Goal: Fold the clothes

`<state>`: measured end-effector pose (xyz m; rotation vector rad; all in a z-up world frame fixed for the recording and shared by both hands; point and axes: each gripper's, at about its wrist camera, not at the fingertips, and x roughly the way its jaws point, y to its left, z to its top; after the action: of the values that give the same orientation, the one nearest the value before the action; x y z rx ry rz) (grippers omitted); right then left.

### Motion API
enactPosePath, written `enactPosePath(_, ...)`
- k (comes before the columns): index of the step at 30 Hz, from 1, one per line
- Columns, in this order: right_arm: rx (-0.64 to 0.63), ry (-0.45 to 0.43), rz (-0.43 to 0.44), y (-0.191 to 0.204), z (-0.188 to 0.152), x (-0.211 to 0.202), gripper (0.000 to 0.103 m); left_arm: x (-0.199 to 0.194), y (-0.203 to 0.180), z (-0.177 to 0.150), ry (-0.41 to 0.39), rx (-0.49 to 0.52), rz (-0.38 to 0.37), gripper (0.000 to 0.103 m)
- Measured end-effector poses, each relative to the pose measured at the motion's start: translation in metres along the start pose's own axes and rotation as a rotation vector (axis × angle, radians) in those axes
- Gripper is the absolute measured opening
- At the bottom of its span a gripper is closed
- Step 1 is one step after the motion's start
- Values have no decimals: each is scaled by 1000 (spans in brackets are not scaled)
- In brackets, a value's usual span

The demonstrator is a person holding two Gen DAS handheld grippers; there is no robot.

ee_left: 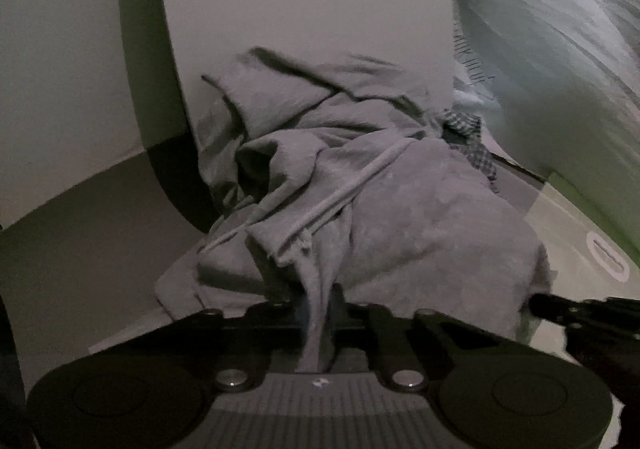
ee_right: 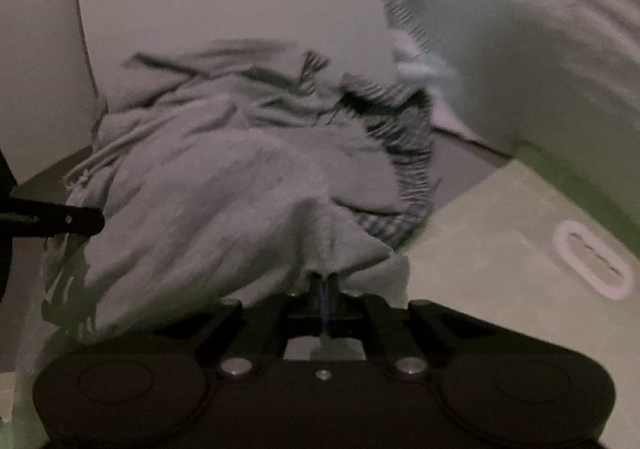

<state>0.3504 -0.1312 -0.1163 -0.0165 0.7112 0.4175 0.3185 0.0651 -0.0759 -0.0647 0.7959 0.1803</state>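
Note:
A crumpled grey garment (ee_left: 400,209) with a drawstring cord lies in a heap ahead of both grippers. My left gripper (ee_left: 318,313) is shut on a bunched edge of it, cloth running down between the jaws. My right gripper (ee_right: 325,281) is shut on another pinched edge of the same grey garment (ee_right: 208,185). Each gripper's dark tip shows at the side of the other's view: the right one in the left wrist view (ee_left: 568,309), the left one in the right wrist view (ee_right: 68,223). The right wrist view is blurred.
A checked dark cloth (ee_left: 472,141) lies behind the garment at the right; it also shows in the right wrist view (ee_right: 404,153). A pale wall rises behind. A large pale bedding mass (ee_left: 560,49) fills the upper right. A white oval ring (ee_right: 592,261) lies on the light surface at the right.

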Motion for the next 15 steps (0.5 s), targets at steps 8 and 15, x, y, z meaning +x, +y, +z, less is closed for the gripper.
enactPosePath(8,187,-111,-208,-48,-48,-116,0,-77,-35,-22,-56,94,-146,5)
enactPosePath(15,363,-189,-596,-104,-131,-268,0,-153,-116,-93,-13,221,-370,4)
